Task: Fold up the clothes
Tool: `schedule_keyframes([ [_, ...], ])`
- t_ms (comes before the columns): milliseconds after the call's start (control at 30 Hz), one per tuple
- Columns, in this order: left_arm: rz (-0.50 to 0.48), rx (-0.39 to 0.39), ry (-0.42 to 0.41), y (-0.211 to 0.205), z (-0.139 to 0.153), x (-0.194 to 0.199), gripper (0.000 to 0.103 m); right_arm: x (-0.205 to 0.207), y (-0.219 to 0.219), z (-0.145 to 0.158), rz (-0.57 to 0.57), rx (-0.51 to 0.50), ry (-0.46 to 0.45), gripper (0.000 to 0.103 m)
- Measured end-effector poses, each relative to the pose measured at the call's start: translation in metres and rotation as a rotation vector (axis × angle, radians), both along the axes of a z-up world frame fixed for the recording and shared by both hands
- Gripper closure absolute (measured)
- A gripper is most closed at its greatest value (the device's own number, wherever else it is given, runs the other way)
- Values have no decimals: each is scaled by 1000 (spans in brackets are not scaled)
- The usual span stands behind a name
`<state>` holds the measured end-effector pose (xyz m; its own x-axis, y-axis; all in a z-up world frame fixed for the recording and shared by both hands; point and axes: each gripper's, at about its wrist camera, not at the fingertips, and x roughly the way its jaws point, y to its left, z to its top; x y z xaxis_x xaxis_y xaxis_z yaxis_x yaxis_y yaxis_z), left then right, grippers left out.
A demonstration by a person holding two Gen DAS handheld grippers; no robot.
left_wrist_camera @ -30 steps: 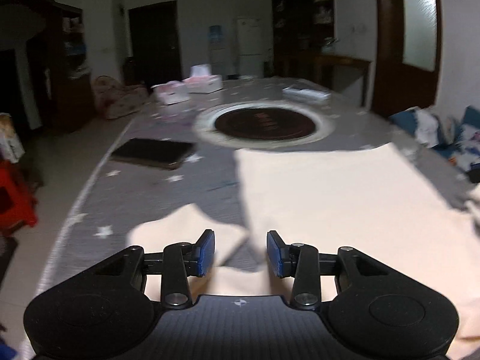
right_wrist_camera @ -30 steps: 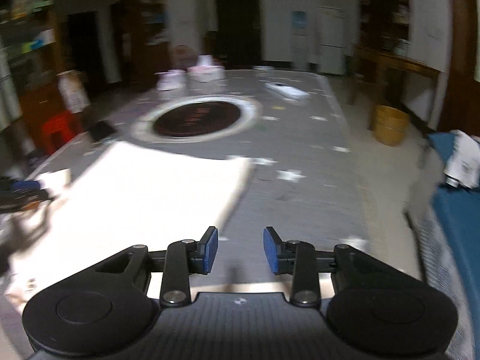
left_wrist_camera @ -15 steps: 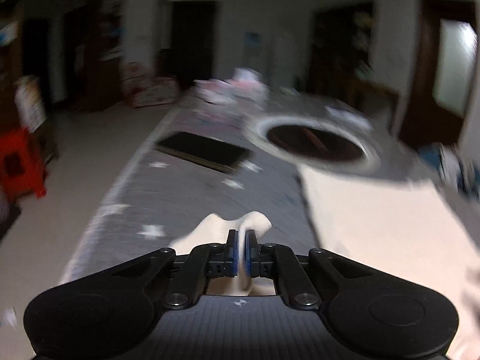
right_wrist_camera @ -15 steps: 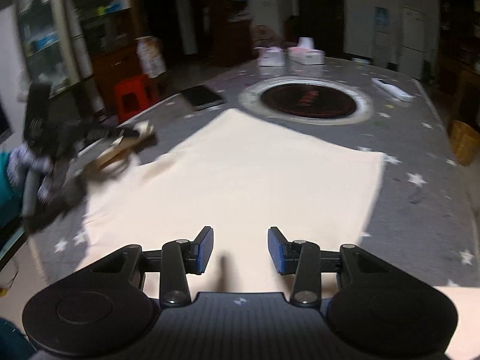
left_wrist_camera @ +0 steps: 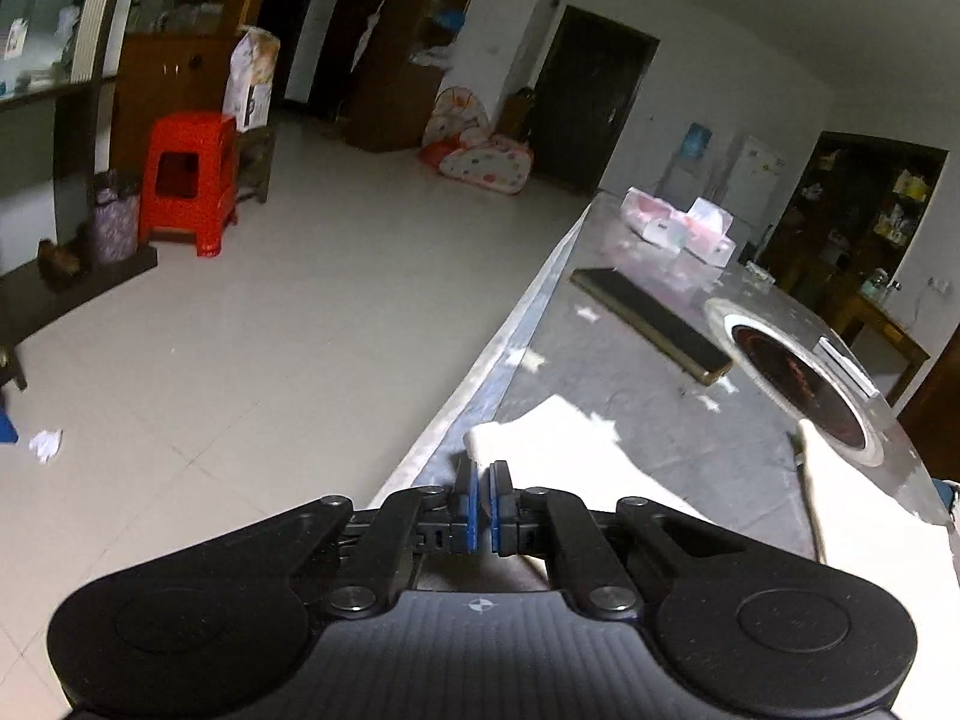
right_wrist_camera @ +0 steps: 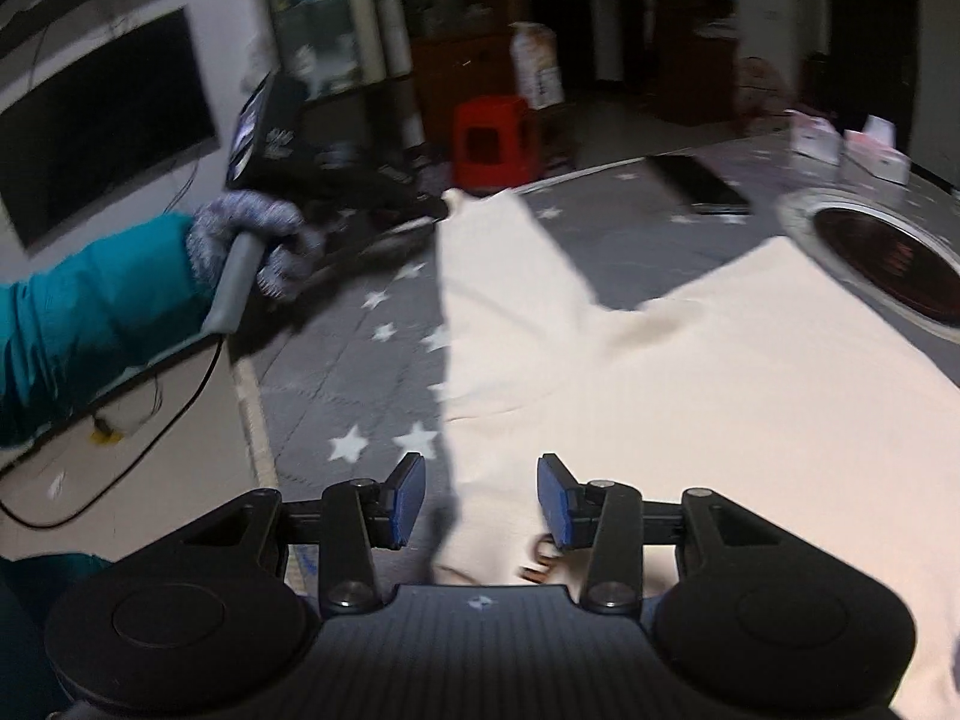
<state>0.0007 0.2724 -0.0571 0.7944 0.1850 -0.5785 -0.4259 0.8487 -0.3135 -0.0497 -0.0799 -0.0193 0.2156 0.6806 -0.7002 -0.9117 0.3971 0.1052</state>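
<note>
Left gripper pinches the cream garment's sleeve at the table's left edge; right gripper hangs released over the garment.

One red stool on pale tiles, one star-print tablecloth, one dark tablet, two tissue boxes.

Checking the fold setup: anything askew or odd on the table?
The cream garment isn't flat: its sleeve is pulled out toward the table edge, pinched in the shut left tool, with a wrinkle at the armpit. The right tool hangs open over the hem.
</note>
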Motion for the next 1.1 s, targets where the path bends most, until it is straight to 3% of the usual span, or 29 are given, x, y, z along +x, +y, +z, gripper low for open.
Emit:
schedule_keyframes([
  [133, 2, -19, -6, 0, 3, -5, 96, -6, 10, -10, 10, -51, -16, 67],
  [200, 8, -25, 5, 1, 3, -5, 81, -7, 11, -13, 5, -64, -20, 72],
  [267, 12, -27, 13, 0, 2, -1, 76, -7, 11, -15, 2, -75, -34, 77],
  [367, 15, 18, 19, -5, 1, 4, 78, -9, 11, -15, 9, -92, -58, 84],
  [467, 15, 75, 27, -9, 0, 8, 98, -11, 10, -15, 31, -102, -64, 88],
  [667, 55, 92, 29, -10, 0, -2, 99, -20, -1, -15, 60, -93, -62, 87],
  [800, 73, 101, 35, -11, 5, -3, 97, -15, -12, -8, 21, -32, -15, 78],
  [933, 76, 129, 25, -18, 15, -7, 95, -6, -48, 6, -127, 40, 13, 76],
  [1100, 21, 129, -17, -43, 35, -14, 93, 0, -90, 2, -257, 25, 37, 76],
])
